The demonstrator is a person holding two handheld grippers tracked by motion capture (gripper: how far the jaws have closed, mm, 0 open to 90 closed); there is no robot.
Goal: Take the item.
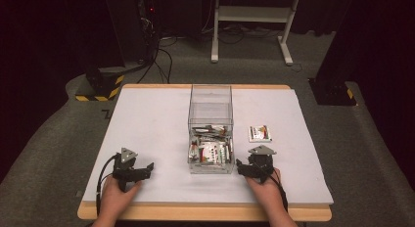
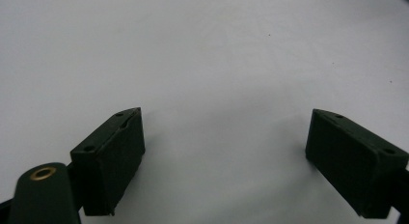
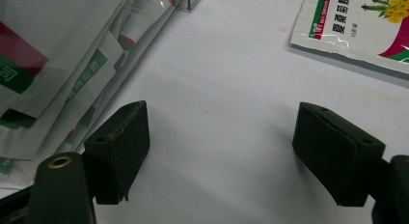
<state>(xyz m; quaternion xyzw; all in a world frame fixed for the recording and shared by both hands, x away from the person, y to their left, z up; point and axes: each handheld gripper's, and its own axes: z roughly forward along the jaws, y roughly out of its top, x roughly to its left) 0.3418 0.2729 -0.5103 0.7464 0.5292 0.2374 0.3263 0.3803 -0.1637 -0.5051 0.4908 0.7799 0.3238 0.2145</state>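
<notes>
Yellow flowers on the loose packet [image 3: 366,28], clear from the right tool's [image 3: 219,147] view.

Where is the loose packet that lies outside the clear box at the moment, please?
In the high view the loose packet lies flat on the white table, just right of the clear box and beyond the right gripper.

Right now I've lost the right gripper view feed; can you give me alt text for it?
The right gripper rests just above the white table with its two black jaws wide apart and nothing between them. To its left, packets press against the wall of the clear box; at upper right, a loose packet lies flat on the table.
</notes>
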